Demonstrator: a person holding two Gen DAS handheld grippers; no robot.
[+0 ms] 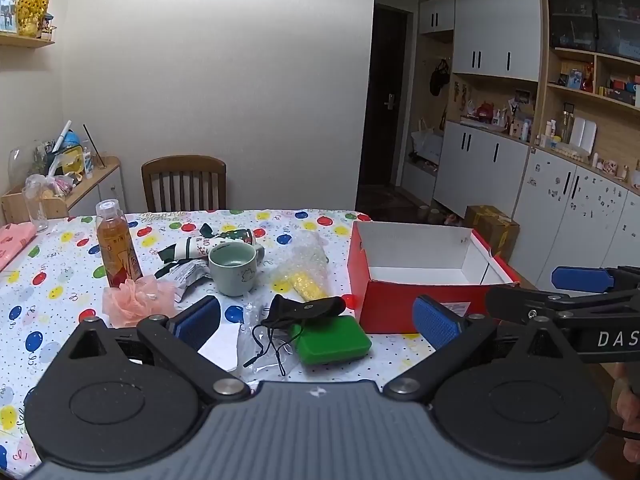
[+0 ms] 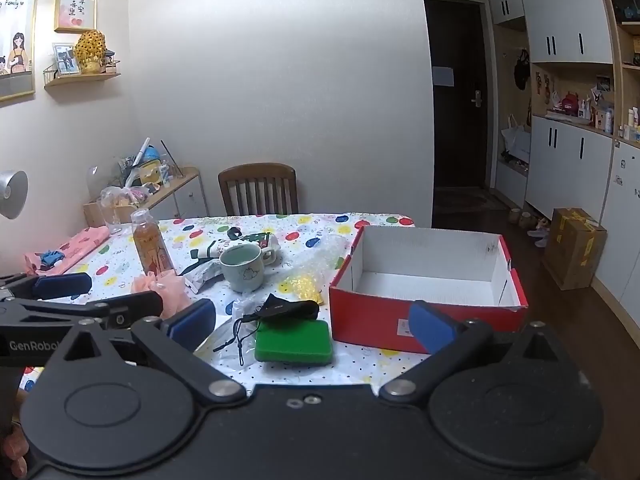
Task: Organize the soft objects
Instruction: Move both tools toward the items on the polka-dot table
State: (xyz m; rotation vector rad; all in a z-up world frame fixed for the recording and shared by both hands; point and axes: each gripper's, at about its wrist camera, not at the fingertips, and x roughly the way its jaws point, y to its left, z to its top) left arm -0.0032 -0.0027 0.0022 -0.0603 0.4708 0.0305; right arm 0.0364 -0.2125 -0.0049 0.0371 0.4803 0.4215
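A green sponge (image 1: pixel 332 340) (image 2: pixel 294 340) lies near the table's front edge, with a black pouch (image 1: pixel 308 310) (image 2: pixel 288 308) and its cord just behind it. A pink mesh puff (image 1: pixel 136 296) (image 2: pixel 160 286) sits to the left, by the bottle. Bubble wrap (image 1: pixel 306 268) (image 2: pixel 308 276) around something yellow lies mid-table. An open red box (image 1: pixel 384 304) (image 2: pixel 368 316), white inside, stands at the right. My left gripper (image 1: pixel 316 308) (image 2: pixel 124 292) and right gripper (image 2: pixel 312 320) (image 1: pixel 524 286) hover side by side before the sponge, both open and holding nothing.
A green mug (image 1: pixel 232 268), a tea bottle (image 1: pixel 116 244), a green-white folded item (image 1: pixel 200 246), a grey packet (image 1: pixel 188 278) and a clear plastic bag (image 1: pixel 256 344) crowd the balloon-print table (image 1: pixel 52 280). A pink cloth (image 2: pixel 68 248) lies far left. A wooden chair (image 1: pixel 184 184) stands behind.
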